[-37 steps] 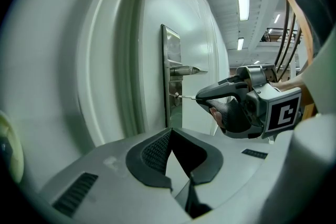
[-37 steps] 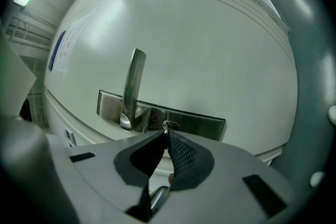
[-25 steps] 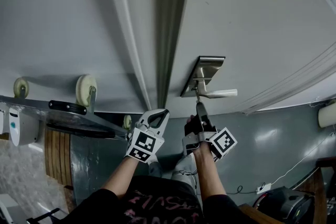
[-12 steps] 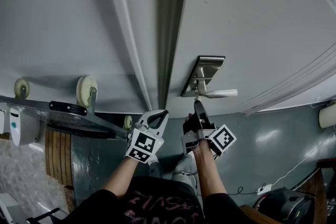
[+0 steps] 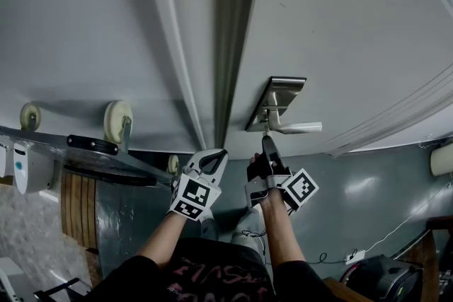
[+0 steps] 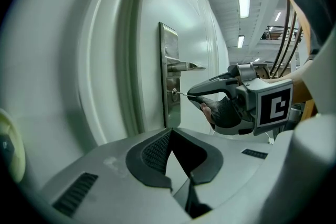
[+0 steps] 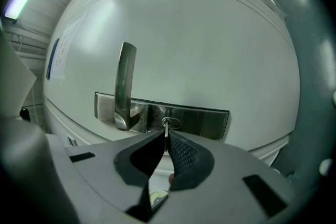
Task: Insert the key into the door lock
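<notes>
The grey door carries a steel lock plate with a lever handle and a keyhole beside it. My right gripper is shut on a small silver key. It holds the key's tip at the keyhole. In the left gripper view the key reaches from the right gripper to the lock plate; how deep it sits cannot be told. My left gripper hangs left of the right one, below the door frame, shut on nothing.
The door frame edge runs just left of the lock. Two cream wheels and a dark bar are mounted low on the left. A cable and socket lie on the grey floor at the right.
The right gripper has edged slightly toward the lock plate with the key. The left gripper has stayed where it was.
</notes>
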Demonstrator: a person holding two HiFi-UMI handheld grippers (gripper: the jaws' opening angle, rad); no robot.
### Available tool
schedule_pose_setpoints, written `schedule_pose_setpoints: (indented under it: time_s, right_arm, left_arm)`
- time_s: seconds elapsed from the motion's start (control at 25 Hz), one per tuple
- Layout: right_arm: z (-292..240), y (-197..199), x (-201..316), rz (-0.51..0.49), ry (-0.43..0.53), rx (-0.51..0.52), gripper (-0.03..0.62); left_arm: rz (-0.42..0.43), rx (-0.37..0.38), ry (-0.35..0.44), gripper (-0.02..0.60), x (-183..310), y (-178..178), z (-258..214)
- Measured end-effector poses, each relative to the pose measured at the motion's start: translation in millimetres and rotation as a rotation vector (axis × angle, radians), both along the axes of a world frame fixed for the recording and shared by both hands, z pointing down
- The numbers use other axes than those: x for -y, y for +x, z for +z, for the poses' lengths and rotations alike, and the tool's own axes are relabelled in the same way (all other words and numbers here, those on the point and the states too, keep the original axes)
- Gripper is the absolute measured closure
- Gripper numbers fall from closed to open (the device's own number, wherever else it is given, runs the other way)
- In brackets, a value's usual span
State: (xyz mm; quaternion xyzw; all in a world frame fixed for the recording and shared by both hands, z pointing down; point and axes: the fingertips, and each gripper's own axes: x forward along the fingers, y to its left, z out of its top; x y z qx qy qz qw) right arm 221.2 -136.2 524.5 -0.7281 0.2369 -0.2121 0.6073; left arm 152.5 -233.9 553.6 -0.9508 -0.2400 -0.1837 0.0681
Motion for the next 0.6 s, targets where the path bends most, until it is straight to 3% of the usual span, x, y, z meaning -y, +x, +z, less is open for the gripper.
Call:
schedule_pose_setpoints:
  time_s: [0.6]
  right_arm:
    - [0.3,4.3,1.0,-0.007,0.008,0.002,0.516]
  left_arm:
    - [-0.013,-0.008,-0.002,0.569,-1.0,4.1,-8.1]
